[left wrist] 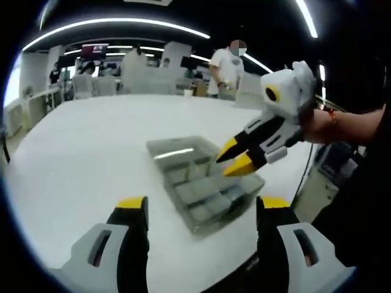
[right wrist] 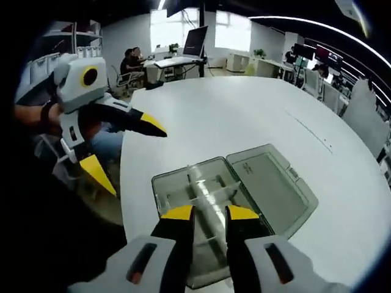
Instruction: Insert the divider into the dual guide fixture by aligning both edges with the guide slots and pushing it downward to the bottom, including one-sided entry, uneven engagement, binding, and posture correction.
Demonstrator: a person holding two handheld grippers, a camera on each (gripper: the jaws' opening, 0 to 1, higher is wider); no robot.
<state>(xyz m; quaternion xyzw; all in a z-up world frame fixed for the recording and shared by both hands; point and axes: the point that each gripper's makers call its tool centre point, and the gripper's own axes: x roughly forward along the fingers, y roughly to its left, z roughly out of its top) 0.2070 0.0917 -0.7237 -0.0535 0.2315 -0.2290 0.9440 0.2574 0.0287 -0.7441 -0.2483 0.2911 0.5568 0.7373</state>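
Note:
A clear plastic compartment box (right wrist: 164, 194) lies on the white table (right wrist: 244, 116) with its lid (right wrist: 272, 177) folded open flat beside it. My right gripper (right wrist: 209, 213) hovers over the box, its jaws almost together on a thin clear divider (right wrist: 203, 196) that stands lengthwise in the tray. In the left gripper view the same gripper (left wrist: 235, 157) dips its yellow tips into the box (left wrist: 204, 198) from the right. My left gripper (left wrist: 201, 206) stays wide open near the table's front edge, short of the box, and appears at the left (right wrist: 128, 152) of the right gripper view.
A hand (left wrist: 317, 125) holds the right gripper. The table's edge runs close to both grippers, with floor and a cabinet (left wrist: 327, 174) beyond it. A person (left wrist: 227, 67) stands far behind the table; desks and a monitor (right wrist: 197, 39) fill the background.

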